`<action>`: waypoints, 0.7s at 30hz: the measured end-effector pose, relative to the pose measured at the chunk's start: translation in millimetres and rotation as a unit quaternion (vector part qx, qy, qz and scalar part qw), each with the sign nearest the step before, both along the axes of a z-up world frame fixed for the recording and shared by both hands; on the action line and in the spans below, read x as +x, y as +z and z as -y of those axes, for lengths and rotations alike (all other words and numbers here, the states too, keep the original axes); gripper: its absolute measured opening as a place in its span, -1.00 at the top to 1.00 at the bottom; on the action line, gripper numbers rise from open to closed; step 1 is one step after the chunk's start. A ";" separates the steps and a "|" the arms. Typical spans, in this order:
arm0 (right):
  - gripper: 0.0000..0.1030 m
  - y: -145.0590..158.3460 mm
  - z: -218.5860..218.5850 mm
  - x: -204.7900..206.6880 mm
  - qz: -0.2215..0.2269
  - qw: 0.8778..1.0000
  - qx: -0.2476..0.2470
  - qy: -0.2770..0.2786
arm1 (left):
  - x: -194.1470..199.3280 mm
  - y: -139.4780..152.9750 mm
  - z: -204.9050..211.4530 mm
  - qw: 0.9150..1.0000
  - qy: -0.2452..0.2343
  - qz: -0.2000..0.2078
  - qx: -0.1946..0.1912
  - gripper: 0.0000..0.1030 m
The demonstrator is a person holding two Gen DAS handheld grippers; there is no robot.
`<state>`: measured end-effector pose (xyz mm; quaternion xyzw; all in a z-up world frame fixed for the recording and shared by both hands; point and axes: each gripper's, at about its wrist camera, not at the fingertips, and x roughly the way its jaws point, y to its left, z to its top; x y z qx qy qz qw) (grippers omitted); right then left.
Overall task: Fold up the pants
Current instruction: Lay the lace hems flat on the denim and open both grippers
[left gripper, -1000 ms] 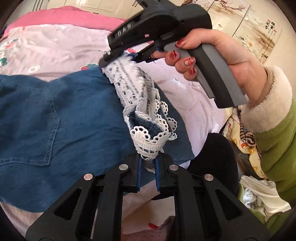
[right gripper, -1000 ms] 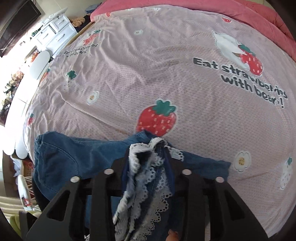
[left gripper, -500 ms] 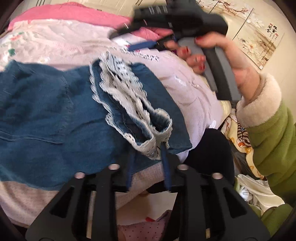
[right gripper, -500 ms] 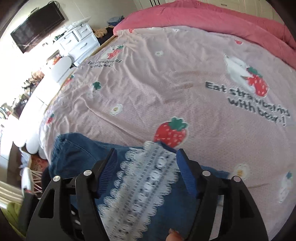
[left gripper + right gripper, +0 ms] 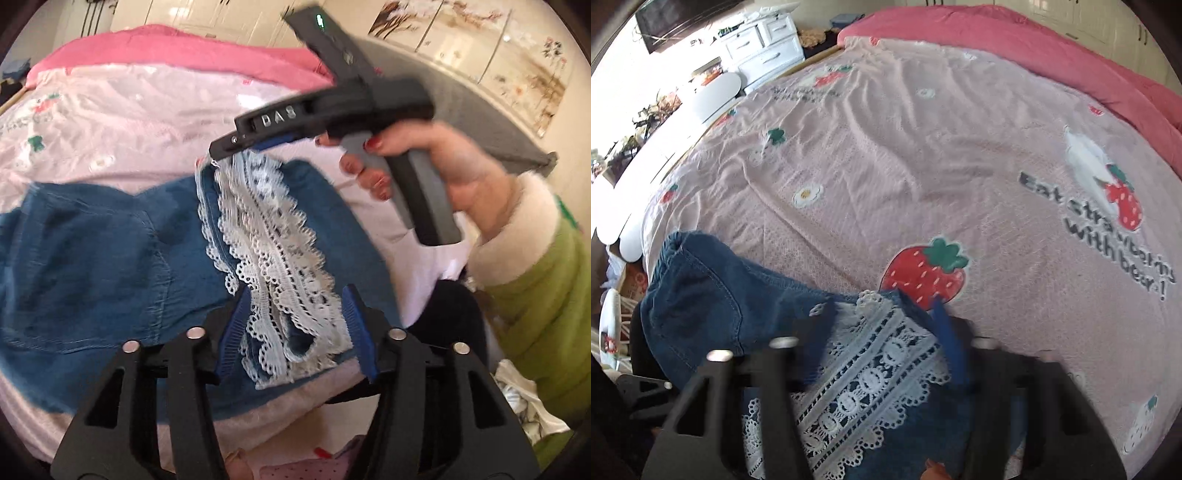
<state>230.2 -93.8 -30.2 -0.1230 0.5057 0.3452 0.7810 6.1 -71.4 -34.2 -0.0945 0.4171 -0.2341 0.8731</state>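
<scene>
The pants (image 5: 92, 258), soft blue denim with stitched seams and a patch pocket, lie crumpled on the near edge of the bed (image 5: 923, 155), whose pale pink waffle-textured cover carries strawberry prints and dark lettering; a plain, deeper pink quilt (image 5: 1015, 40) bunches along the bed's far side. A band of white openwork lace trim (image 5: 273, 243) with scalloped edges runs along the pants' hem, bunched into ridges. The left gripper (image 5: 291, 328), matte black with ribbed blue pads, has just been opening; its jaws stand apart on either side of the near end of the lace, neither pad pressing the cloth. The right gripper (image 5: 879, 332) has just been closing; in its own blurred view the jaws straddle the far end of the lace with a gap still showing, and from the left wrist view its tips sit right at the lace, so whether it pinches the trim cannot be told. A hand (image 5: 436, 162) in a green sleeve with a fleecy cream cuff wraps the right gripper's grey handle.
</scene>
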 end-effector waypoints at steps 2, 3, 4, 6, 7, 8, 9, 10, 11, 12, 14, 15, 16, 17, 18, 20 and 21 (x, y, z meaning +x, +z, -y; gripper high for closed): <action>0.69 -3.6 -0.7 -2.0 0.000 1.000 -0.004 0.005 | 6.5 -11.3 4.1 1.000 0.007 -0.013 0.009 0.78; 0.73 -3.1 0.7 -4.9 0.004 1.000 0.000 0.009 | 6.7 -13.9 4.6 1.000 0.008 -0.013 0.015 0.82; 0.77 -1.1 3.5 -6.6 0.006 1.000 0.007 0.007 | 7.0 -16.4 5.8 1.000 0.009 -0.012 0.024 0.88; 0.79 6.7 10.5 -11.3 0.007 1.000 0.030 0.004 | 4.6 -17.7 3.1 1.000 0.009 -0.014 0.023 0.91; 0.79 12.3 13.8 -14.4 0.008 0.999 0.045 0.003 | 2.4 -16.2 2.4 1.000 0.009 -0.015 0.023 0.92; 0.79 18.3 15.4 -17.9 0.006 0.998 0.061 0.007 | -0.3 -14.2 1.3 1.000 0.008 -0.014 0.023 0.92; 0.80 23.5 14.8 -21.8 0.009 0.997 0.069 0.014 | -4.6 -11.7 0.8 1.000 0.005 -0.011 0.023 0.92; 0.80 27.3 12.6 -25.8 0.014 0.997 0.072 0.022 | -9.0 -10.1 0.4 1.000 0.004 -0.010 0.025 0.92; 0.80 28.7 6.8 -30.3 0.021 0.997 0.067 0.034 | -12.9 -9.6 0.0 1.000 0.004 -0.008 0.028 0.92; 0.80 27.7 3.1 -31.7 0.023 0.997 0.059 0.038 | -15.9 -10.7 1.1 0.999 0.005 -0.008 0.034 0.92; 0.80 18.7 -5.4 -30.0 0.024 0.998 0.037 0.041 | -13.1 -16.5 -0.5 0.999 0.011 -0.016 0.038 0.92; 0.80 10.3 -10.9 -28.3 0.025 0.999 0.018 0.042 | -10.8 -19.4 -1.4 0.999 0.015 -0.024 0.035 0.92; 0.79 4.8 -12.7 -26.2 0.022 0.999 0.015 0.040 | -9.4 -21.2 -1.3 0.999 0.015 -0.025 0.037 0.90; 0.73 0.5 -13.5 -24.3 0.016 0.999 0.020 0.038 | -9.7 -21.8 -1.8 0.999 0.017 -0.024 0.038 0.87; 0.70 -1.6 -13.1 -23.4 0.016 0.999 0.022 0.034 | -9.7 -22.9 -3.3 0.999 0.018 -0.027 0.035 0.87; 0.36 -1.9 -10.8 -22.5 0.018 0.999 0.027 0.024 | -10.5 -23.3 -4.3 0.999 0.017 -0.026 0.035 0.86; 0.31 0.9 -7.8 -23.4 0.021 0.999 0.033 0.020 | -10.7 -23.2 -5.5 0.999 0.015 -0.027 0.032 0.86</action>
